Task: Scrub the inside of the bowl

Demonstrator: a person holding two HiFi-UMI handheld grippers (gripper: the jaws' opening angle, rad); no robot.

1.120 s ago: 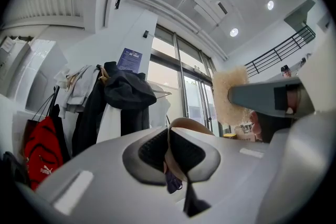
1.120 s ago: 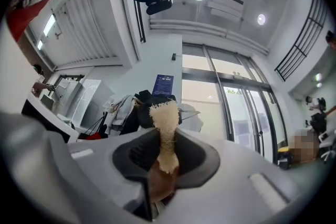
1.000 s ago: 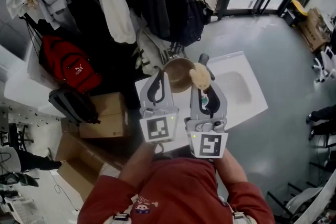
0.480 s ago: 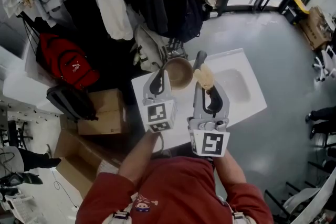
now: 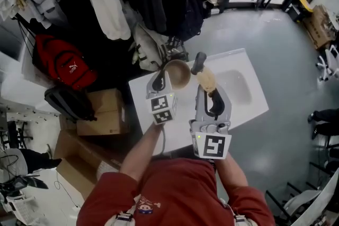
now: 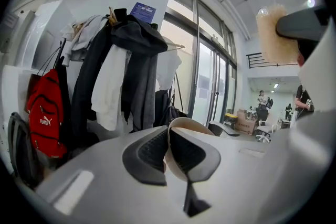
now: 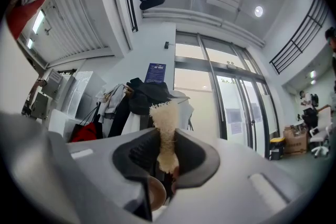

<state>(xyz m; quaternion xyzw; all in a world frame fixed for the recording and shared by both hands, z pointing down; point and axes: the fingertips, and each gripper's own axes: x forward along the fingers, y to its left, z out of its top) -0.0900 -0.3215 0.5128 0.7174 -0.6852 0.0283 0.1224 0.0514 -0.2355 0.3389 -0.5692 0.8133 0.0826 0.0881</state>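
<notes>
My left gripper [image 5: 160, 83] has its jaws pressed onto the rim of the tan bowl [image 5: 178, 72], one pad inside the wall and one outside. That pinch reads clearly in the left gripper view, where the bowl [image 6: 185, 122] curves up from between the pads. Compared with a second ago, this gripper sits lower toward the white sink counter [image 5: 253, 100]. Its marker cube now shows two faces to my head camera, where it showed one flat face before. The bowl hangs over the counter's far left corner, its opening turned toward the basin side.

My right gripper [image 5: 203, 73] is clamped on the pale scrubbing sponge [image 5: 207, 80], whose frayed top sticks up past the pads [image 7: 164, 123]. Earlier the sponge overlapped the bowl's rim. Now it is just beside the bowl and apart from it, over the counter between the bowl and the basin.
</notes>
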